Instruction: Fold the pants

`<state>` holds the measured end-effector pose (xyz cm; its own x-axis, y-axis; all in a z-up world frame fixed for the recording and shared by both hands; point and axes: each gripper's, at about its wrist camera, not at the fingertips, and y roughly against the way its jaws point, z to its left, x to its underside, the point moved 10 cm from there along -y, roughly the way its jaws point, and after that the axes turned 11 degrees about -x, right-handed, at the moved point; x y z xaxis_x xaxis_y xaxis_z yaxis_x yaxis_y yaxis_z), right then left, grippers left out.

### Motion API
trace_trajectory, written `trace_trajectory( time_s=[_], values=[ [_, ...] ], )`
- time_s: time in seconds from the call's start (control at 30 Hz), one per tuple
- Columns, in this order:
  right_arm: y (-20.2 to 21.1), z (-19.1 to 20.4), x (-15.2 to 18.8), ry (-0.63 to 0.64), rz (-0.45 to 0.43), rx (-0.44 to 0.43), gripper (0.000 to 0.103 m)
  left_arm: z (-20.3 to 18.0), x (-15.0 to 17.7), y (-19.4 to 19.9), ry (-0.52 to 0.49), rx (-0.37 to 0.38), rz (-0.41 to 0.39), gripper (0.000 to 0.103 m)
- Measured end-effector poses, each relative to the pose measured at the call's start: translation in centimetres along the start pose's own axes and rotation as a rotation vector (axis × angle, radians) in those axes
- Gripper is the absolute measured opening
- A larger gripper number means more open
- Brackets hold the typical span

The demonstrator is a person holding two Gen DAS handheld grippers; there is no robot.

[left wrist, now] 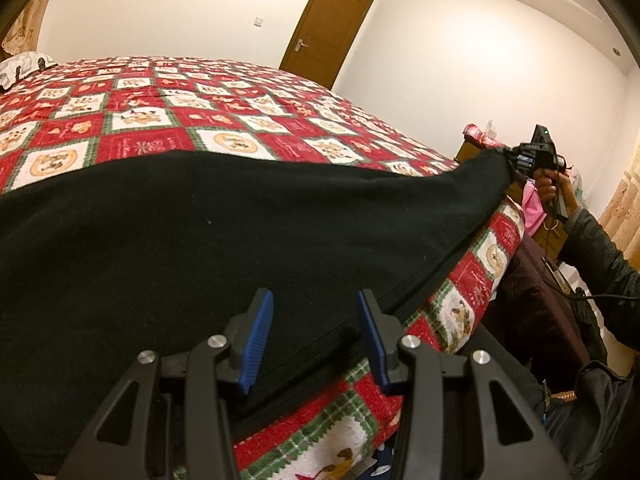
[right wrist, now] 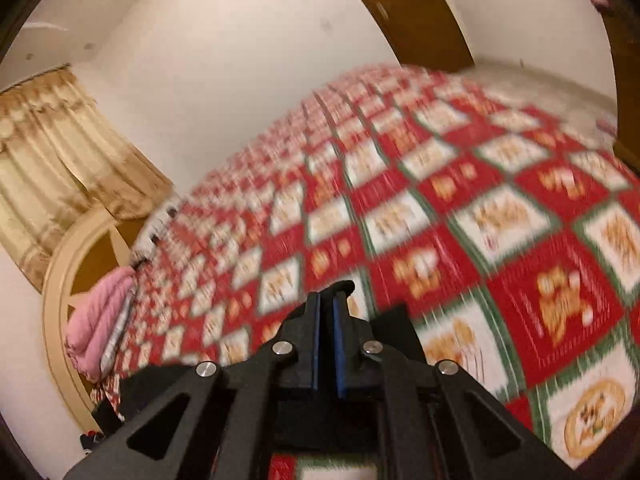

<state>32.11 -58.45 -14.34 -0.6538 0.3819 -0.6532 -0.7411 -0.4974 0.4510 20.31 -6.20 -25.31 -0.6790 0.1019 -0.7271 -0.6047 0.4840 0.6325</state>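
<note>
Left wrist view: black pants (left wrist: pixel 224 240) spread along the bed's (left wrist: pixel 168 92) near edge. Left gripper (left wrist: pixel 316 336), jaws wide, poised over the cloth's edge. Right gripper (left wrist: pixel 516 158), jaws pinched on 1 far corner of the pants, lifted off the quilt.

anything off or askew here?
Nothing damaged. The black pants lie near the bed edge, one corner pulled up off it by the right gripper. The left gripper is open.

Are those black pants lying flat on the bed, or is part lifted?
Partly lifted: the black pants lie spread over the quilt, but one corner rises to the right tool, pinched there.
</note>
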Motion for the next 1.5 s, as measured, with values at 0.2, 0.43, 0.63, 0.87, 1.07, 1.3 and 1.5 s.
trace_trajectory(
  time_s=[0.2, 0.43, 0.63, 0.87, 1.07, 1.3, 1.5],
  values=[
    [-2.6, -5.7, 2.4, -0.055, 0.136, 0.243, 0.007, 0.0, 0.1, 0.1, 0.004, 0.000, -0.008, 0.046],
    [2.5, -6.0, 2.7, -0.144, 0.006, 0.146, 0.056, 0.1, 0.1, 0.2, 0.005, 0.002, -0.011, 0.046],
    [2.1, -4.3, 5.9, -0.093, 0.071, 0.124, 0.055, 0.1, 0.1, 0.4, -0.005, -0.018, -0.017, 0.046],
    [0.2, -5.2, 7.7, -0.062, 0.118, 0.236, 0.011, 0.1, 0.3, 0.7, -0.024, -0.039, -0.017, 0.046],
    [3.4, -2.3, 6.4, -0.032, 0.015, 0.198, 0.008, 0.2, 0.3, 0.7, -0.022, -0.030, -0.021, 0.046],
    [4.1, -5.9, 7.4, -0.064, 0.031, 0.332, 0.001, 0.3, 0.4, 0.8, -0.022, -0.030, -0.024, 0.046],
    [5.5, -2.4, 8.4, -0.066, -0.011, 0.246, 0.002, -0.2, 0.4, 1.7, -0.065, -0.082, -0.034, 0.046]
  ],
)
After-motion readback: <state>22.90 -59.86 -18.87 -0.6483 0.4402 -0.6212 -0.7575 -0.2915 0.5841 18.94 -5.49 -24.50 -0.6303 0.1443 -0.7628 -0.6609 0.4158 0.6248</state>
